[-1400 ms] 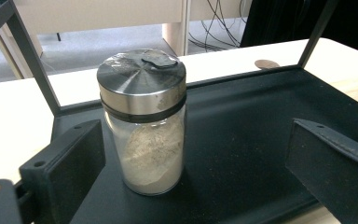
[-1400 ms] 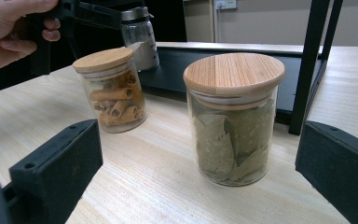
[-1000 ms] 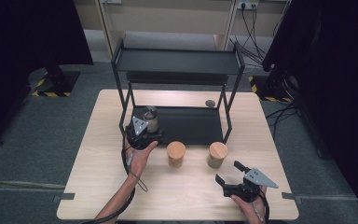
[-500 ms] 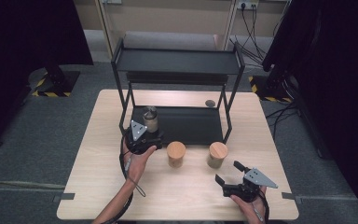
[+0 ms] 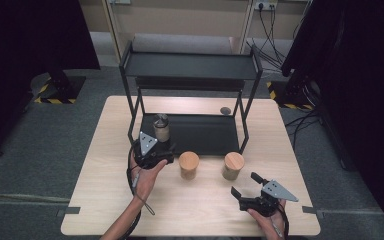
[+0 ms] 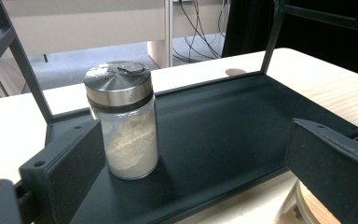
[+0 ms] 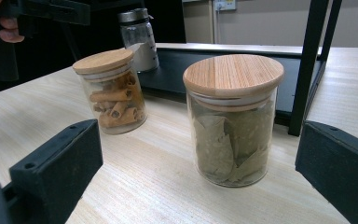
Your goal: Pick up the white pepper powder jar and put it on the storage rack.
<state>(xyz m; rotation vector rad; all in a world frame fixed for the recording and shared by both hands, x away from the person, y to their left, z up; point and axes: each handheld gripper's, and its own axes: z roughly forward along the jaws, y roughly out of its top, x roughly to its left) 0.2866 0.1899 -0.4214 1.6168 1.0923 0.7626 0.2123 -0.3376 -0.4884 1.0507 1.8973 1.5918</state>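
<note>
Left gripper view: metal-lidded glass shaker (image 6: 123,123) upright

Two wood-lidded jars (image 7: 233,116) before open claw (image 7: 200,172)

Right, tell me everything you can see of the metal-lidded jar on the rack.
The jar is a clear glass cylinder with a brushed metal lid that has a small raised flap on top. It is roughly half full of pale powder, some clinging to the wall. It stands upright near the left end of the black rack's lower shelf, resting on that shelf alone. The left gripper sits open just in front, its jaws apart and not touching the jar.
</note>
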